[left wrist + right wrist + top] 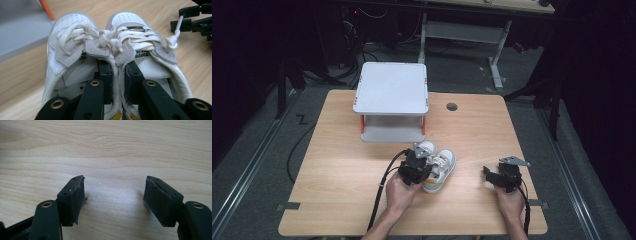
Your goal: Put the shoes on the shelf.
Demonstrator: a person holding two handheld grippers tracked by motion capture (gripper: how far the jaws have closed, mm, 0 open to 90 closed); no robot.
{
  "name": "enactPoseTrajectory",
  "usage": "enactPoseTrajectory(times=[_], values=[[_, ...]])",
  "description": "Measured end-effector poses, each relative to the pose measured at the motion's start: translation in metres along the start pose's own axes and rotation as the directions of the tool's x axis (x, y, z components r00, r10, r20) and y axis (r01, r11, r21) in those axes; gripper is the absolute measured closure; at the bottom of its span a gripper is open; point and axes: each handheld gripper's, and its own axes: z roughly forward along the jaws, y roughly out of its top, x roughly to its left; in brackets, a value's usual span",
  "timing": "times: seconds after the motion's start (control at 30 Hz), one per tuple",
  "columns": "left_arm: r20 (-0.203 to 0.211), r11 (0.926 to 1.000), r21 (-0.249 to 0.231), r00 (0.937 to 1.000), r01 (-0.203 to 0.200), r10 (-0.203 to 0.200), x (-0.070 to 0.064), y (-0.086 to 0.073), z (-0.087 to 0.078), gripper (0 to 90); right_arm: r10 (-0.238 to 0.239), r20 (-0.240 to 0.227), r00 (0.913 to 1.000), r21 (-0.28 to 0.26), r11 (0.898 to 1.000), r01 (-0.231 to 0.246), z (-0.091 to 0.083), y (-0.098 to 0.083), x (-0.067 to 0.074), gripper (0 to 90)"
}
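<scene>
A pair of small white sneakers [443, 167] with grey suede patches and white laces lies side by side near the middle of the wooden table [337, 165]. In the left gripper view the left shoe [72, 32] and right shoe [130, 22] point away from me. My left gripper [117, 72] has one jaw down inside each shoe, and it pinches their two inner walls together. It sits at the heels of the sneakers, and my left gripper [426, 167] partly covers them. My right gripper [491, 175] rests to the right, and its jaws stand apart over bare wood [115, 195].
A grey two-level shelf [391, 87] with orange posts stands at the table's far side, just beyond the shoes. A round cable hole [452, 106] is to its right. Black cables trail from both grippers toward the near edge. Dark floor and desk legs lie beyond the table.
</scene>
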Motion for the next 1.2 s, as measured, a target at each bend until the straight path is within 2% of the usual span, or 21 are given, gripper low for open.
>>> enactPoseTrajectory(times=[0.2,0.3,0.5,0.63,0.87,1.0,1.07,1.2], values=[[-0.061,0.9992,-0.018,0.9974,0.035,-0.036,0.030,-0.008,-0.017,79.1,0.002,0.003,1.0000,-0.002,1.000,-0.002,0.000,0.000,0.000,36.4],[-0.096,0.9972,-0.028,0.9927,0.070,-0.072,0.048,-0.009,-0.019,79.0,0.003,0.003,1.0000,-0.003,1.000,-0.003,0.000,0.000,0.001,36.9],[-0.159,0.9939,-0.046,0.9816,0.100,-0.106,0.074,-0.005,-0.015,79.0,0.003,0.003,1.0000,-0.003,1.000,-0.003,0.000,0.000,0.001,36.9],[-0.202,0.9940,-0.046,0.9737,0.099,-0.106,0.089,0.001,-0.005,79.0,0.004,0.004,1.0000,-0.003,1.000,-0.004,0.000,0.000,0.000,37.8],[-0.245,0.9929,-0.045,0.9624,0.110,-0.118,0.106,0.006,0.008,78.7,0.006,0.009,0.9999,-0.006,1.000,-0.006,0.000,0.000,0.000,38.7],[-0.260,0.9879,-0.068,0.9536,0.139,-0.152,0.115,0.006,0.013,78.6,0.006,0.009,0.9999,-0.005,1.000,-0.005,0.000,0.000,0.000,38.8],[-0.270,0.9874,-0.065,0.9500,0.144,-0.156,0.119,0.006,0.015,78.5,0.005,0.010,0.9999,-0.006,1.000,-0.005,0.000,0.001,0.000,39.0],[-0.297,0.9842,-0.075,0.9384,0.160,-0.176,0.125,0.004,0.020,78.2,0.000,0.004,1.0000,-0.006,1.000,0.000,0.001,0.001,0.000,42.9]])
